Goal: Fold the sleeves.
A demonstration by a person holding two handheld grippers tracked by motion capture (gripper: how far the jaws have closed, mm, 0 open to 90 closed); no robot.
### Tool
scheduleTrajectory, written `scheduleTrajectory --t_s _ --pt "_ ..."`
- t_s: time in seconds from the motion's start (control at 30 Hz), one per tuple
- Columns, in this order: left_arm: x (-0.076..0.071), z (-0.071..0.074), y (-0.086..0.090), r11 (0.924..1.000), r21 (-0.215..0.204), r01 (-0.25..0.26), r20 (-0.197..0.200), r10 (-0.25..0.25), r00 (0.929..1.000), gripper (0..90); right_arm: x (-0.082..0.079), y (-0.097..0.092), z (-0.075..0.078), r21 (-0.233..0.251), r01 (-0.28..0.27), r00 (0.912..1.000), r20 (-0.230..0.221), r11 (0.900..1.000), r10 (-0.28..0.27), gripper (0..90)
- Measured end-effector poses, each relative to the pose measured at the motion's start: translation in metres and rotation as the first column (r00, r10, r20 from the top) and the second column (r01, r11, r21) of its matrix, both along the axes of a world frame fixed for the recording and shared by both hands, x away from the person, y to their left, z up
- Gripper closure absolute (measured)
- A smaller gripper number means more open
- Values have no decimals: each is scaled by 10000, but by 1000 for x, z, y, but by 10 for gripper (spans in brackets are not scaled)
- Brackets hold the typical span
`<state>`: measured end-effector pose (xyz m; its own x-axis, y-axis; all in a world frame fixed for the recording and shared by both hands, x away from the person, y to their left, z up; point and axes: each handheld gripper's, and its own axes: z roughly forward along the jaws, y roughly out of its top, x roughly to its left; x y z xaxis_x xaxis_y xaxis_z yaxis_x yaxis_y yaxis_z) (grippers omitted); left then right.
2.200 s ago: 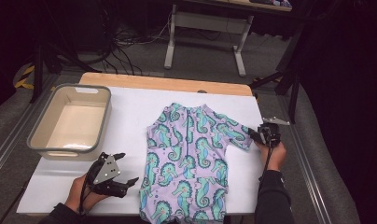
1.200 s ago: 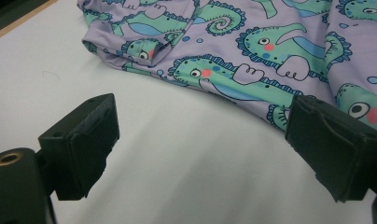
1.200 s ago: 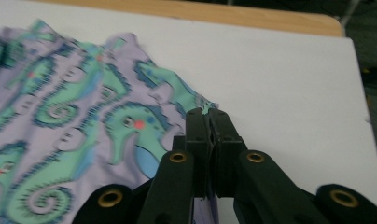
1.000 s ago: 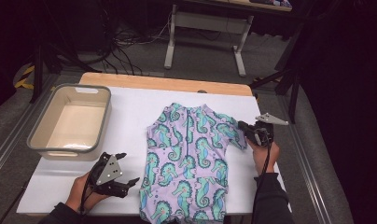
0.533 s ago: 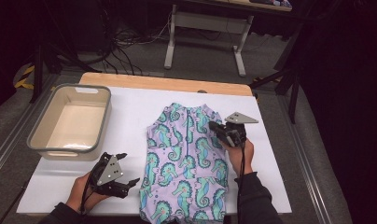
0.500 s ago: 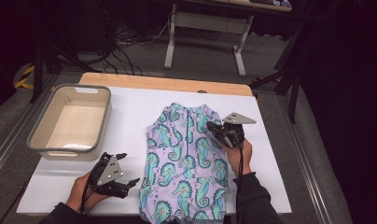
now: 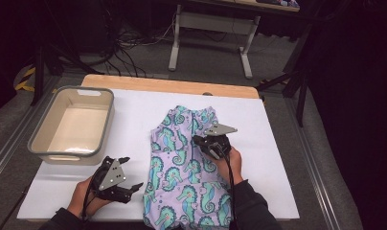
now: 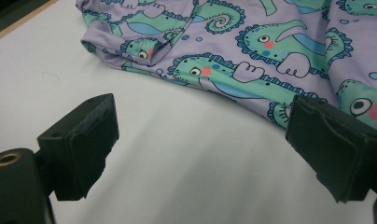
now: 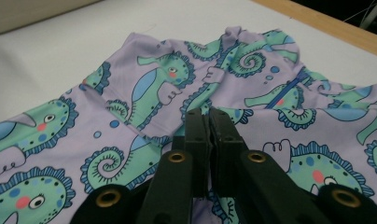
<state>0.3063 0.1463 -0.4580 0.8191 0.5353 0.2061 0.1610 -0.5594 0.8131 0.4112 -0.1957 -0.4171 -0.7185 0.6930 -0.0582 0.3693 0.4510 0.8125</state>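
Observation:
A lavender shirt (image 7: 182,177) printed with teal seahorses lies flat on the white table (image 7: 134,110). My right gripper (image 7: 197,140) sits over the shirt's upper middle, shut on the right sleeve, which is folded inward over the body. In the right gripper view the two jaws (image 9: 206,116) are pressed together with fabric (image 9: 144,88) bunched at their tips. My left gripper (image 7: 130,173) rests open on the table beside the shirt's lower left edge. In the left gripper view its wide-apart jaws (image 8: 203,126) frame bare table, with the shirt's hem (image 8: 233,79) just beyond.
A beige tub (image 7: 38,141) with a grey rim stands empty at the table's left. A wooden strip (image 7: 172,86) runs along the far edge. Bare white surface (image 7: 278,143) lies right of the shirt. Cables and a desk frame stand on the floor beyond.
My right gripper has moved left from the table's right side, dragging the sleeve over the shirt's body. The left gripper has kept still.

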Motion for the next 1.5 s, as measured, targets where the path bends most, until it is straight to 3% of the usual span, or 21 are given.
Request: scheduleTrajectory --t_s 0.07,0.13,0.27,0.4,0.6,0.77,1.07,1.3,1.5 --pt "0 0 0 10000 19 13 -3 -13 10000 101 -2 2 -2 -203 -84 10000 -37 9998 83 844" --pt "0 0 0 10000 33 33 -11 -33 10000 101 -3 2 -3 -265 -178 9998 -107 9995 176 737" --pt "-1 0 0 10000 -70 19 -24 -19 10000 101 -6 -6 -2 -295 -118 9999 -4 9995 117 697" --pt "0 0 1 10000 -92 32 -37 -32 10000 101 -9 -24 3 -111 34 9996 287 9999 -30 747" --pt "0 1 0 10000 -57 34 -16 -34 10000 102 -13 -40 -7 -1009 299 9988 427 9945 -257 813" --pt "0 0 0 10000 -85 49 -13 -49 10000 104 -13 -45 -16 -1334 111 9998 180 9910 -88 865" --pt "-1 0 1 10000 5 44 55 -44 10000 105 -14 -36 -29 -1906 -248 9994 -278 9813 198 834" --pt "-1 1 0 9999 94 63 56 -64 10000 106 -14 -29 -25 -1667 -308 9995 41 9855 319 798" --pt "1 0 -1 9999 133 71 48 -72 10000 106 -8 -9 -15 -932 -597 9976 288 9939 626 745"
